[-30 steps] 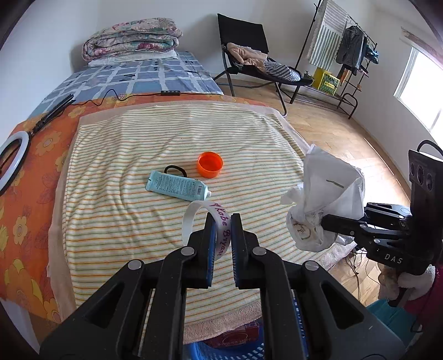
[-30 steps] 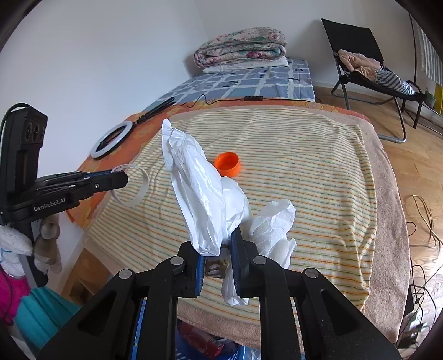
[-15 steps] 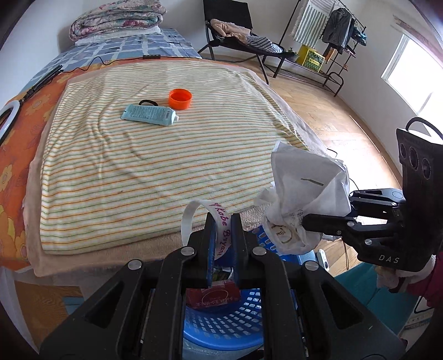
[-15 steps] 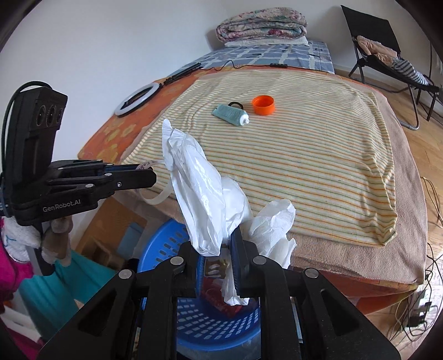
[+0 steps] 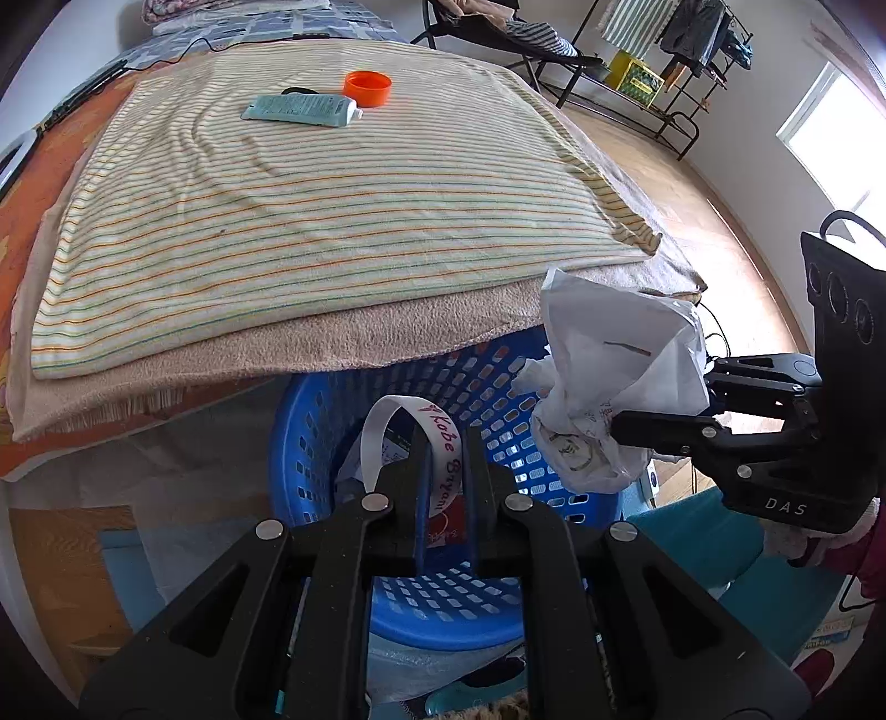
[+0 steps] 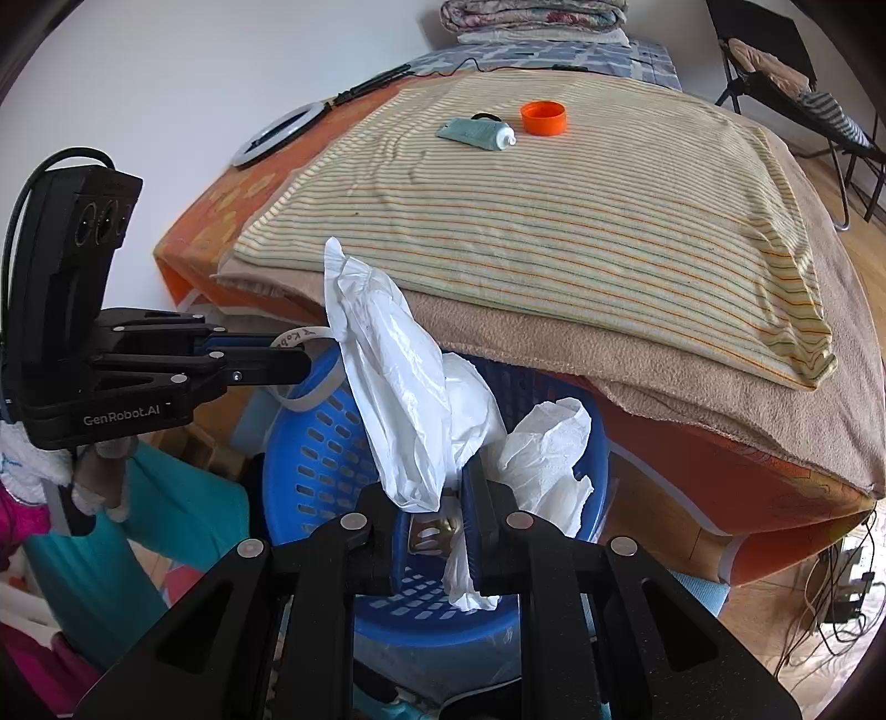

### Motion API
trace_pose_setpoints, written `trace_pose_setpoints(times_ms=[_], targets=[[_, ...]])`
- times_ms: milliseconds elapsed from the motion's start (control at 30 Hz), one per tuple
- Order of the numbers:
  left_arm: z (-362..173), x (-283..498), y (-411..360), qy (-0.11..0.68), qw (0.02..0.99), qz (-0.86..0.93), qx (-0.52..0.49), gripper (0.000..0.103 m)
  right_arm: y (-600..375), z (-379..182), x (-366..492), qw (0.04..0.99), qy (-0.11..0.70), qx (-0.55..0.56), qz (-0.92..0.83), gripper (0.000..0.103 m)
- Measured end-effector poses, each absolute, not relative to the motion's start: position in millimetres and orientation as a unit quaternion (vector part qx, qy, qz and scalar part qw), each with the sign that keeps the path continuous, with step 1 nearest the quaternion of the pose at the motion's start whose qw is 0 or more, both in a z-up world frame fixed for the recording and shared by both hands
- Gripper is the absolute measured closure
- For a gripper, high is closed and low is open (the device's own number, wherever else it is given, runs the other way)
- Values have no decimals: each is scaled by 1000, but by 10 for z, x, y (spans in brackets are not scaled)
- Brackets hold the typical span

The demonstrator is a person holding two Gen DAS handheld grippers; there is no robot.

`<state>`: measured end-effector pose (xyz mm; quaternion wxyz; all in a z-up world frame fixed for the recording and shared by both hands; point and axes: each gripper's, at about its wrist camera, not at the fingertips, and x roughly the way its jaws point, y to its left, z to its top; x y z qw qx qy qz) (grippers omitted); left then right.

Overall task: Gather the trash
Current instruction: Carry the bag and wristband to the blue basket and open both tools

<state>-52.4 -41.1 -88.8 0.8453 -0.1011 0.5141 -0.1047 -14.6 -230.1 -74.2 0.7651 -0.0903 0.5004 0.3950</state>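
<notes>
My left gripper (image 5: 446, 448) is shut on a white wristband (image 5: 437, 437) with red lettering and holds it over the blue perforated basket (image 5: 332, 410) below the bed edge. It also shows in the right wrist view (image 6: 302, 360). My right gripper (image 6: 437, 482) is shut on a crumpled white plastic bag (image 6: 387, 376) and tissue (image 6: 548, 448), above the same basket (image 6: 310, 471). The bag shows in the left wrist view (image 5: 609, 376). A teal tube (image 5: 299, 108) and an orange cap (image 5: 367, 87) lie on the striped towel (image 5: 332, 205).
A beige blanket (image 6: 664, 371) overhangs the bed edge above the basket. A ring light (image 6: 277, 135) lies on the orange sheet at the left. A folding chair (image 5: 498, 27) and a clothes rack (image 5: 664, 55) stand on the wooden floor beyond the bed.
Both grippers have pulled back from over the bed and dropped below its edge. They now hold the wristband and the bag over the blue basket.
</notes>
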Motion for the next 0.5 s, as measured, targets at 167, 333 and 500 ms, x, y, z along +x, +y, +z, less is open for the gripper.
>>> trace_pose_setpoints(times_ms=[167, 333, 500], targets=[[-1042, -562, -449, 528, 837, -104, -96, 95, -2295, -878, -203, 759, 511, -96, 391, 87], [-1159, -587, -468, 541, 830, -100, -94, 95, -2293, -986, -210, 754, 522, -102, 386, 86], [-1248, -590, -452, 552, 823, -94, -93, 95, -2284, -1076, -201, 750, 530, -107, 380, 86]])
